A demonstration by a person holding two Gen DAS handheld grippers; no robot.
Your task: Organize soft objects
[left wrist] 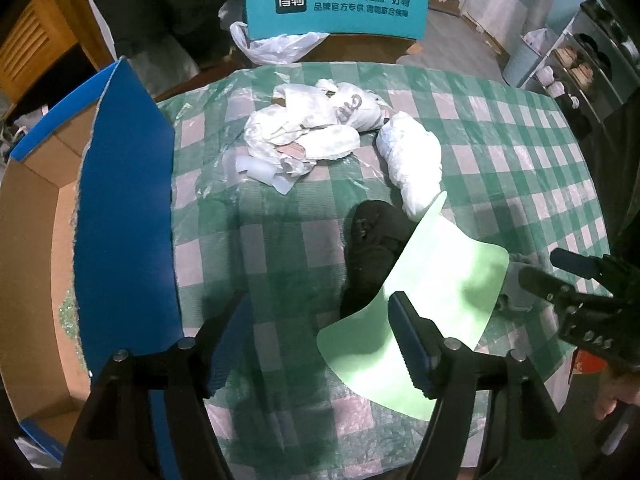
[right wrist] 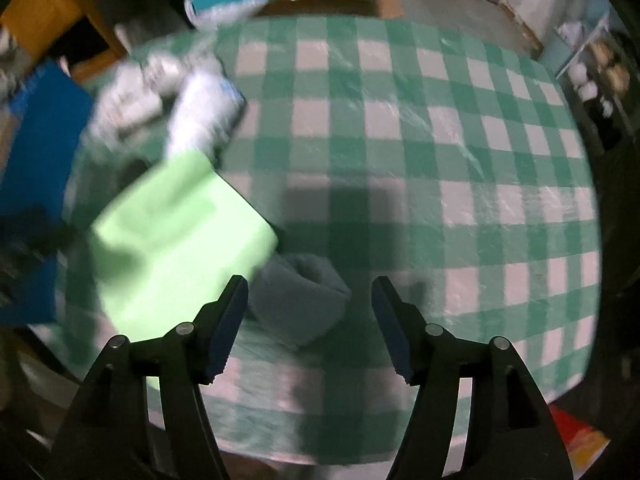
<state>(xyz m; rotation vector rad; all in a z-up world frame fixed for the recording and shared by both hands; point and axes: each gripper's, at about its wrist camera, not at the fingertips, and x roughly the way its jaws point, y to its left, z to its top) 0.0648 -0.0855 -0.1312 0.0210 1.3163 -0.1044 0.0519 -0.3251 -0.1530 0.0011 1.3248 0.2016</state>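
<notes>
Left gripper point(left wrist: 320, 336) released, empty; green sheet point(left wrist: 432, 292) long axis diagonal, beside it.

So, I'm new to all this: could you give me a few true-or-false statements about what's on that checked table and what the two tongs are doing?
1. The left tongs clamp the black cloth. False: they are open, with nothing between them.
2. A light green sheet lies partly over the black cloth. True.
3. The white bundles sit inside the blue-sided cardboard box. False: they lie on the checked tablecloth.
4. The right tongs are open, with a grey-green cloth bundle just ahead of them. True.
</notes>
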